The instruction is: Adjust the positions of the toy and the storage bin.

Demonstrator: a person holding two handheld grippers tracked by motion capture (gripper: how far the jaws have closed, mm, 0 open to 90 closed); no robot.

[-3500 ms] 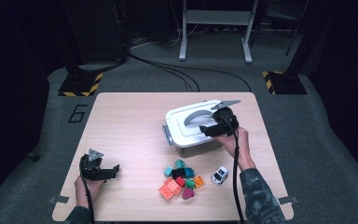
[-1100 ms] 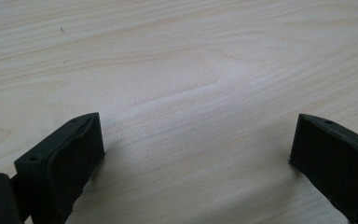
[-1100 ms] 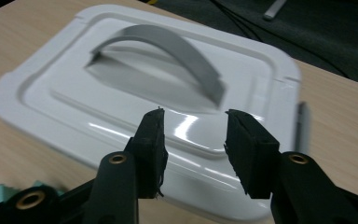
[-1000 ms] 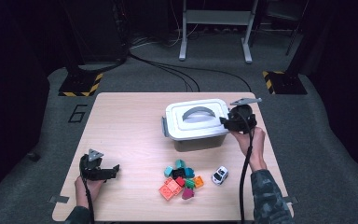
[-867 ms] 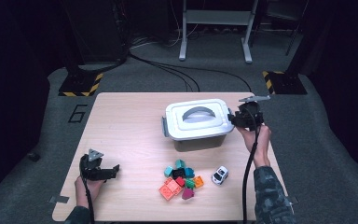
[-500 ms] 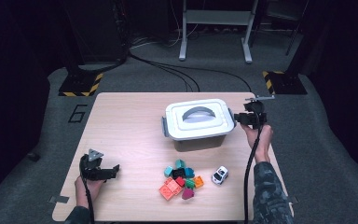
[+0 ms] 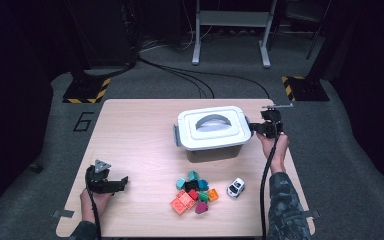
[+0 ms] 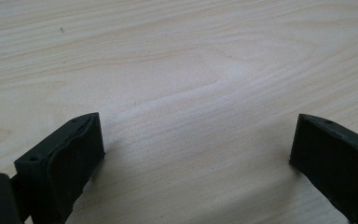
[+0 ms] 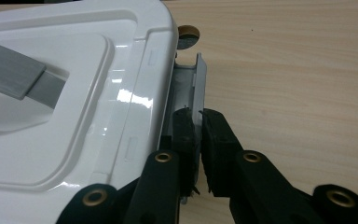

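Right gripper view: latch (image 9: pixel 197 88) between tongs (image 9: pixel 198 122)

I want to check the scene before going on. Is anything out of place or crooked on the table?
Only one thing: the grey side latch of the white box stands swung out from the lid, and the right gripper is shut on it. The toy bricks and toy car lie loose on the table.
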